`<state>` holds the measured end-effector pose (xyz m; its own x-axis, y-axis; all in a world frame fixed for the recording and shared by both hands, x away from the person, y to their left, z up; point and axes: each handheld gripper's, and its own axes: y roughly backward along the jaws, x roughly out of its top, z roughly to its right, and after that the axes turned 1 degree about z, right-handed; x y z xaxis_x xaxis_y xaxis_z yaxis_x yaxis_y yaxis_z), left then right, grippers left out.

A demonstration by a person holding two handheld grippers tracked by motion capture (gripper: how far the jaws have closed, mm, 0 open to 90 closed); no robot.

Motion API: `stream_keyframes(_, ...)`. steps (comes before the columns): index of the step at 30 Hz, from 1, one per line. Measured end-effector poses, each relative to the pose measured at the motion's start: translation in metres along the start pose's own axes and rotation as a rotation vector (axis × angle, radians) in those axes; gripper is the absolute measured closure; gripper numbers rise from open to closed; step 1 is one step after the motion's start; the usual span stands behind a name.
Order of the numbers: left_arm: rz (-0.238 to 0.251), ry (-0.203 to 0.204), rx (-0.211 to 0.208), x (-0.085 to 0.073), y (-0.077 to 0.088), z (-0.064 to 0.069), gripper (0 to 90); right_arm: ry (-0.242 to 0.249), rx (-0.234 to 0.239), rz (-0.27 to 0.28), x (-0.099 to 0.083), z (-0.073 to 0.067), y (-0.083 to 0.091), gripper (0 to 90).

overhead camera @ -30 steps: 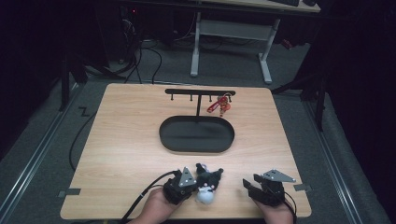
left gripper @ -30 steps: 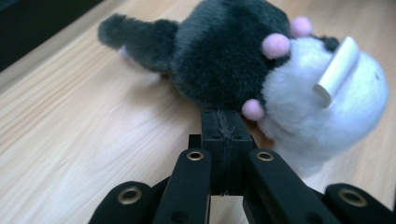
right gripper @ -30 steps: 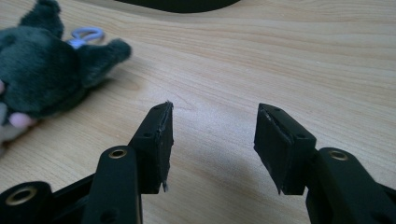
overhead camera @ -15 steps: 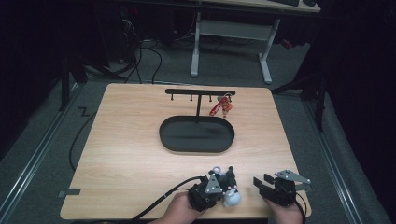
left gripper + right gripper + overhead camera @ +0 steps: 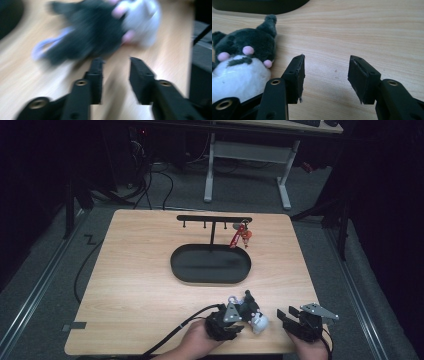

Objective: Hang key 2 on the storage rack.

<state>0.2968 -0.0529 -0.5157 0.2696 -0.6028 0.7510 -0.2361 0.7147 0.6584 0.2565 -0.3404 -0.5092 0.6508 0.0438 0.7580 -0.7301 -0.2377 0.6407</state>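
Plush (image 5: 251,314): dark grey and white toy with pink spots and a pale loop, lying on the counter (image 5: 140,285) near its front edge, between the two hand-held grippers.
Left hand-held gripper (image 5: 235,326): jaws have just been opening; spread, nothing between them, plush just ahead of the tips and blurred in the left gripper view (image 5: 100,30).
Right hand-held gripper (image 5: 288,319): jaws spread over bare wood, plush (image 5: 242,67) just beside its left jaw.
Tray (image 5: 210,265): black oval, mid-counter.
Rack (image 5: 214,219): black hook bar behind the tray.
Keychain (image 5: 241,235): red, hanging from the rack.
Writing: none readable.
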Motion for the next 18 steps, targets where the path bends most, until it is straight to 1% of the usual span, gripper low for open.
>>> stream_keyframes(1, 0.000, -0.015, 0.053, -0.012, 0.017, -0.013, 58.6, 0.003, -0.002, -0.004, 0.000, 0.000, -0.001, 47.7)
stream_keyframes(2, 0.002, -0.019, 0.078, -0.017, 0.024, -0.019, 56.8, 0.007, -0.005, -0.007, 0.000, -0.001, -0.002, 48.1)
stream_keyframes(3, 0.004, -0.021, 0.113, -0.023, 0.035, -0.027, 55.5, 0.010, -0.004, -0.017, 0.000, -0.002, -0.002, 49.4)
stream_keyframes(4, 0.004, -0.021, 0.113, -0.023, 0.035, -0.027, 54.4, 0.016, -0.004, -0.019, 0.001, -0.003, -0.002, 50.2)
stream_keyframes(5, 0.002, -0.011, 0.174, -0.036, 0.057, -0.045, 52.8, 0.017, -0.003, -0.018, 0.001, -0.004, -0.002, 50.3)
stream_keyframes(6, 0.002, -0.011, 0.174, -0.036, 0.057, -0.045, 52.1, 0.020, -0.006, -0.018, 0.001, -0.005, -0.003, 50.3)
stream_keyframes(7, -0.004, -0.011, 0.237, -0.048, 0.079, -0.062, 51.2, 0.021, -0.008, -0.025, 0.002, -0.005, -0.003, 50.4)
stream_keyframes(9, 0.005, 0.002, 0.294, -0.058, 0.101, -0.078, 49.3, 0.020, -0.013, -0.029, 0.002, -0.007, -0.004, 50.4)
stream_keyframes(10, 0.021, 0.022, 0.313, -0.064, 0.111, -0.087, 49.2, 0.022, -0.018, -0.028, 0.003, -0.008, -0.004, 50.4)
stream_keyframes(11, 0.021, 0.022, 0.313, -0.064, 0.111, -0.087, 48.9, 0.022, -0.018, -0.028, 0.003, -0.008, -0.004, 50.4)
stream_keyframes(12, 0.043, 0.056, 0.333, -0.071, 0.121, -0.097, 48.9, 0.029, -0.020, -0.028, 0.003, -0.009, -0.005, 50.3)
stream_keyframes(13, 0.069, 0.100, 0.361, -0.082, 0.131, -0.110, 48.5, 0.029, -0.031, -0.033, 0.005, -0.011, -0.007, 50.3)
stream_keyframes(14, 0.080, 0.125, 0.367, -0.088, 0.134, -0.117, 48.1, 0.031, -0.035, -0.035, 0.005, -0.012, -0.007, 50.2)
stream_keyframes(15, 0.080, 0.125, 0.367, -0.088, 0.134, -0.117, 47.8, 0.031, -0.035, -0.035, 0.005, -0.012, -0.007, 50.2)
stream_keyframes(17, 0.085, 0.156, 0.362, -0.097, 0.137, -0.128, 47.7, 0.027, -0.043, -0.047, 0.007, -0.014, -0.009, 49.8)
stream_keyframes(18, 0.084, 0.159, 0.363, -0.100, 0.138, -0.131, 45.4, 0.040, -0.056, -0.066, 0.011, -0.015, -0.011, 49.6)
